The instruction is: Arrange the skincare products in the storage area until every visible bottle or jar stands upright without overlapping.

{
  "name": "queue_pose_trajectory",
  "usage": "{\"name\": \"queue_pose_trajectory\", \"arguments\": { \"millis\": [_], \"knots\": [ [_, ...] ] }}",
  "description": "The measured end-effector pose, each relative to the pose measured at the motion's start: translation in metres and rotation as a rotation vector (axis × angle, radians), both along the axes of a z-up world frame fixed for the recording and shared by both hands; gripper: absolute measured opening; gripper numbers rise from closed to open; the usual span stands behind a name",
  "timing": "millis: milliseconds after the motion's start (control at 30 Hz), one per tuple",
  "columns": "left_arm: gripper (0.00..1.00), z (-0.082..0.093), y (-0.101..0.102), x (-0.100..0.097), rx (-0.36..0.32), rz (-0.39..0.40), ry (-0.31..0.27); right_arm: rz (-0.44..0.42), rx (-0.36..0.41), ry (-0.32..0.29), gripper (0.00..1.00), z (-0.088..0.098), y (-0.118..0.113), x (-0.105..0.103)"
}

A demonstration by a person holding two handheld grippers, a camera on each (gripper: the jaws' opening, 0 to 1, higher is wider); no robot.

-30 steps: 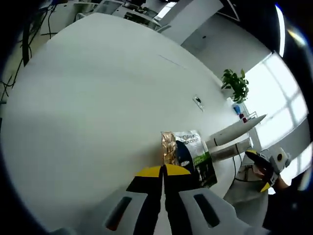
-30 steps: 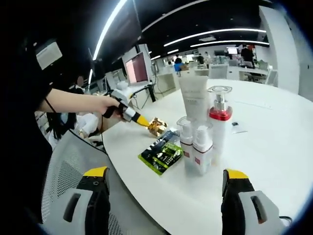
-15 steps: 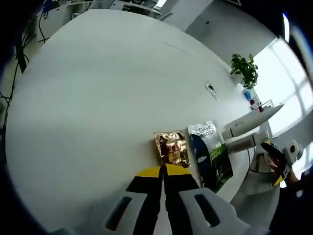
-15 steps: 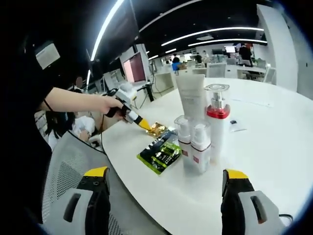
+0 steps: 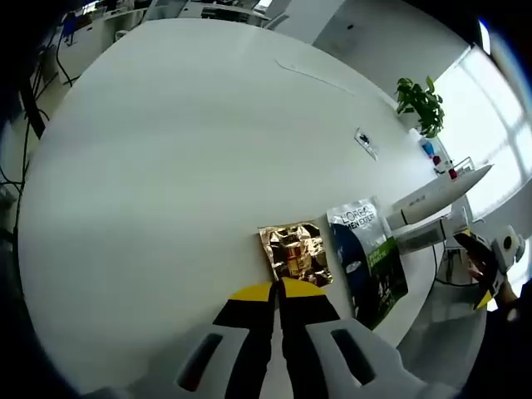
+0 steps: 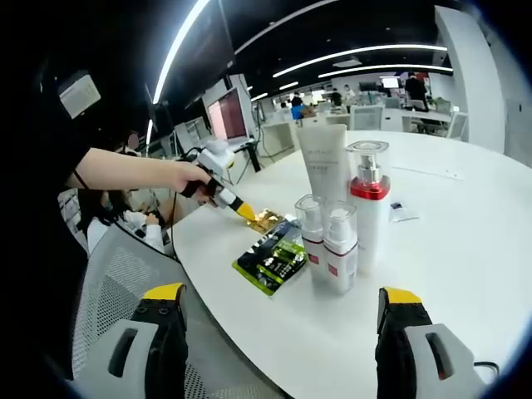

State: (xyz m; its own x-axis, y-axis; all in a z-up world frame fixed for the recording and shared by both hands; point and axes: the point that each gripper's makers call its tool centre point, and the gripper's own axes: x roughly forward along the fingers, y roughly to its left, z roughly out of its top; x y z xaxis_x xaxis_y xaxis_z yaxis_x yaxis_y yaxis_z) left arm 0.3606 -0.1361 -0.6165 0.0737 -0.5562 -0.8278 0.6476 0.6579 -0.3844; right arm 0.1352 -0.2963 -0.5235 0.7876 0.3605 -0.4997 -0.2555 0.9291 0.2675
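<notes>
Just ahead of the left gripper, whose jaws are pressed together, the gold sachet lies flat on the bench beside the green sachet, while the wide-open right gripper hangs well back from the standing bottles.

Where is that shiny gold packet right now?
In the left gripper view the gold packet lies flat on the white table, just ahead of the left tool, with the green-and-blue sachet beside it on the right.
</notes>
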Motion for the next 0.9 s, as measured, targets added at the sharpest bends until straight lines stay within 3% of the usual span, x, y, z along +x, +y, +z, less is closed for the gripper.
{"name": "queue_pose_trajectory", "arguments": {
  "millis": [900],
  "knots": [
    [0.03, -0.0054, 0.0027, -0.0005, 0.037, 0.027, -0.003, 0.001, 0.006, 0.004, 0.99, -0.0002, 0.0007, -0.0006]
  ]
}}
